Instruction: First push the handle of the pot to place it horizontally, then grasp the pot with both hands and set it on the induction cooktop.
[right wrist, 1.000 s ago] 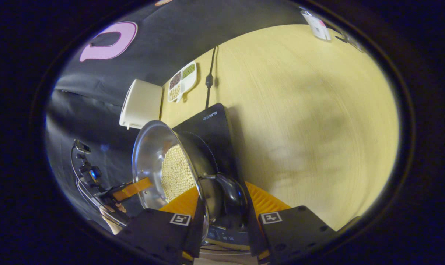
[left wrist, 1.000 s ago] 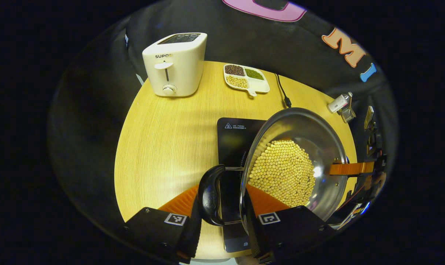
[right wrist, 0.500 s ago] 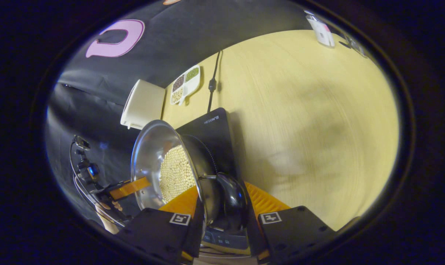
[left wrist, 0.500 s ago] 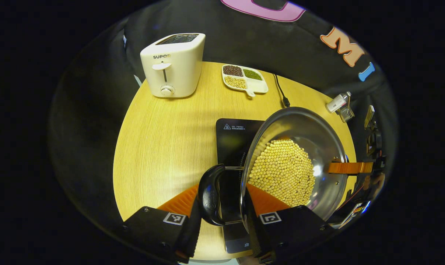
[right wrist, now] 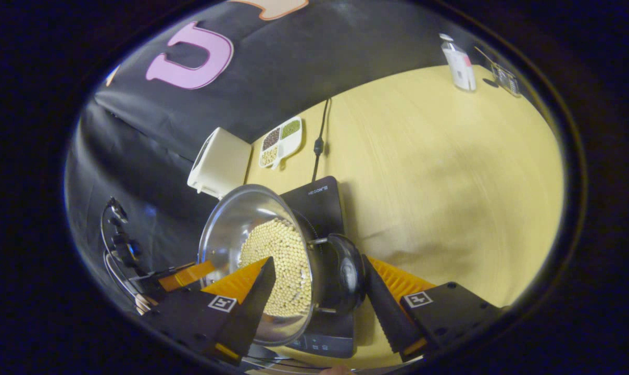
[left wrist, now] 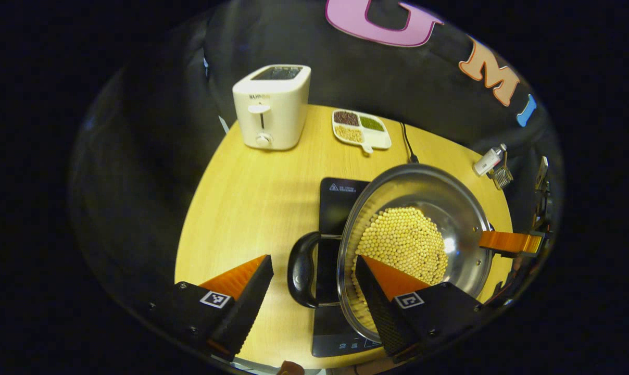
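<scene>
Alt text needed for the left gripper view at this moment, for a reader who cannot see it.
The open left gripper straddles the near handle of a steel pot of soybeans sitting on a black cooktop, touching neither. Behind, on the wooden table, stand a white toaster and a divided dish of beans.

The induction cooktop (right wrist: 319, 200) bears "HEGON"; the toaster's (left wrist: 271, 107) brand is blurred.
</scene>
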Demonstrator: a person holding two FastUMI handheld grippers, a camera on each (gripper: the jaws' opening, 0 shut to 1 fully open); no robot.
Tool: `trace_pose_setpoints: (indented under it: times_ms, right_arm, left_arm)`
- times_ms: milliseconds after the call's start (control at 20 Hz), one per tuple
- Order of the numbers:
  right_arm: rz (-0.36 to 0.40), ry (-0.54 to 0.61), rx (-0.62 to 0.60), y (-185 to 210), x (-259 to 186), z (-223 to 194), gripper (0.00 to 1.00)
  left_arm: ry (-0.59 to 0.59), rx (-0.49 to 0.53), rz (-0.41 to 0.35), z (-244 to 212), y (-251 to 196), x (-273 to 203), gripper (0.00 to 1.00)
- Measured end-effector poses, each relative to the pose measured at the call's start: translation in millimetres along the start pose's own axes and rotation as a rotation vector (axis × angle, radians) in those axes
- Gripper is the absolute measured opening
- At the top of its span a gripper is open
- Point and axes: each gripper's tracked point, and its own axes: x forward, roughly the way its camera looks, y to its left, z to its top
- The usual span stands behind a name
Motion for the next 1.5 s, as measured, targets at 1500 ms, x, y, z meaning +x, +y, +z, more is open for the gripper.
trace_pose_setpoints:
  times_ms: [1500]
  right_arm:
    - [-0.108,-0.871,-0.475,-138.9,-467.2,130.4,0.92]
  left_arm:
    - [-0.887,0.084,0.021,67.7,-383.4,-279.6,0.96]
